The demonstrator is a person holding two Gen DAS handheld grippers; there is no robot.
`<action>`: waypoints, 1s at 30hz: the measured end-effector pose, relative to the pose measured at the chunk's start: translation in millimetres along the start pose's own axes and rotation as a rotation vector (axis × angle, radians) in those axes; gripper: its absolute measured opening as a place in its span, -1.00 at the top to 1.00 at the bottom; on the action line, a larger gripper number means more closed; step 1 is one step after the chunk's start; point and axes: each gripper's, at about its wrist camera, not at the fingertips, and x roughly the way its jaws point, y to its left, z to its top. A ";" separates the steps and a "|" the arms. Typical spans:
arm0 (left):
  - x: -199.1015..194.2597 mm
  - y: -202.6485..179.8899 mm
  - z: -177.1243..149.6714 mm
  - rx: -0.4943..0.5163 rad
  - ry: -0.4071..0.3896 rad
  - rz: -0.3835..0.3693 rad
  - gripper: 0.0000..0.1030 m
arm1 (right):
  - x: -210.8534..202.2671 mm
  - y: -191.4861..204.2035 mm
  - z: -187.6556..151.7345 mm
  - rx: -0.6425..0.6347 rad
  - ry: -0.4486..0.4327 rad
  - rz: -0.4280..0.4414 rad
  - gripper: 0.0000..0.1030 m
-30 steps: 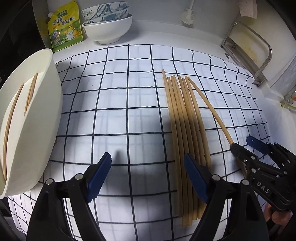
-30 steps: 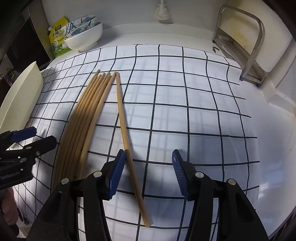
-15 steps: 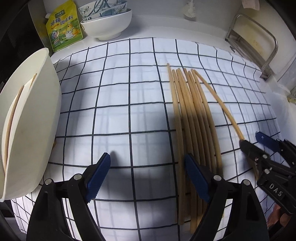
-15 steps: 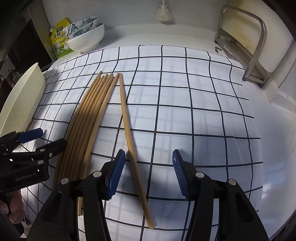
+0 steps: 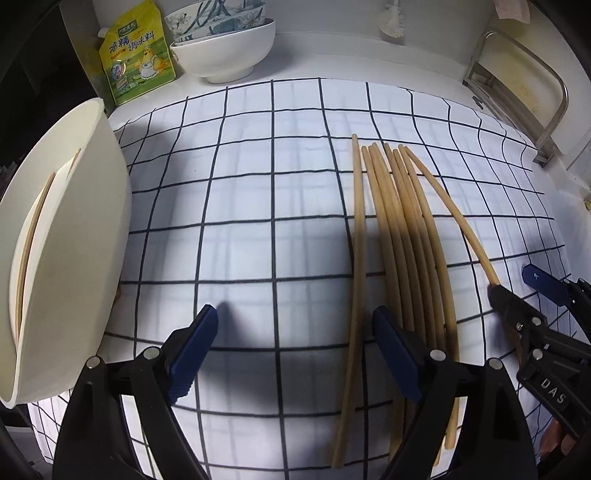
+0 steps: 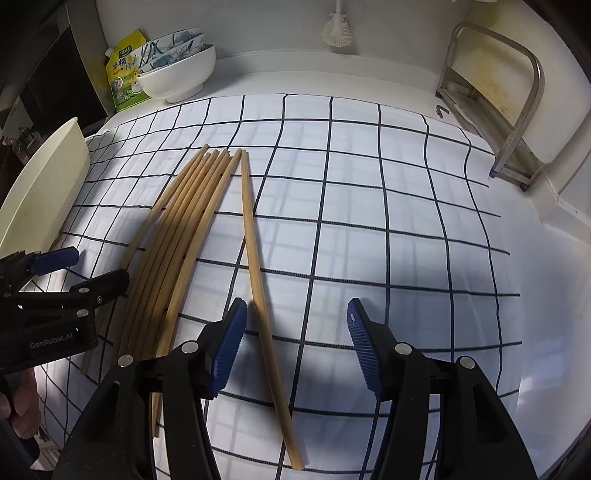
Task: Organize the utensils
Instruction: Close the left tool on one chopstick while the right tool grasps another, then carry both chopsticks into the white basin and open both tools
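Note:
Several wooden chopsticks (image 5: 402,236) lie side by side on the checked cloth (image 5: 240,206); they also show in the right wrist view (image 6: 184,229). The leftmost chopstick (image 5: 356,258) runs between my left gripper's fingers. My left gripper (image 5: 295,347) is open and empty, low over the cloth. One separate chopstick (image 6: 258,280) lies between the fingers of my right gripper (image 6: 295,343), which is open. A cream holder (image 5: 70,240) at the left lies tilted with two chopsticks (image 5: 29,240) inside.
Stacked bowls (image 5: 225,48) and a yellow-green seasoning pouch (image 5: 136,70) stand at the back left. A metal rack (image 5: 517,96) stands at the back right. A white brush (image 6: 337,29) hangs on the back wall.
My left gripper has shifted right and forward, so the leftmost chopstick now lies between its fingers. My right gripper stays open over the separate chopstick.

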 end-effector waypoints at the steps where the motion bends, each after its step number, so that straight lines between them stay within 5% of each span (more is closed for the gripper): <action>1: 0.9 -2.4 2.1 0.001 -0.001 -0.004 -0.62 | 0.6 1.6 0.4 -0.014 -0.009 -0.008 -0.06; 5: 2.1 -9.1 7.3 0.005 -0.012 -0.020 -0.46 | 1.8 5.9 1.6 -0.035 -0.025 -0.005 -0.04; 10: -0.4 -18.4 10.9 0.029 -0.022 -0.033 0.00 | 0.6 16.3 2.8 -0.081 -0.026 0.030 0.44; 12: -1.3 -20.8 12.3 0.037 -0.024 -0.039 0.36 | 0.4 19.6 3.8 -0.092 -0.018 0.031 0.87; 15: -2.8 -21.9 11.8 0.048 -0.015 -0.052 0.86 | -0.2 18.1 4.2 -0.075 -0.009 0.044 0.88; 23: -18.2 -9.1 5.3 0.026 0.001 -0.105 0.86 | -14.8 2.0 1.8 0.037 -0.005 0.071 0.88; 30: -70.4 18.4 3.8 0.013 -0.072 -0.130 0.86 | -51.5 16.6 8.7 0.068 -0.042 0.097 0.88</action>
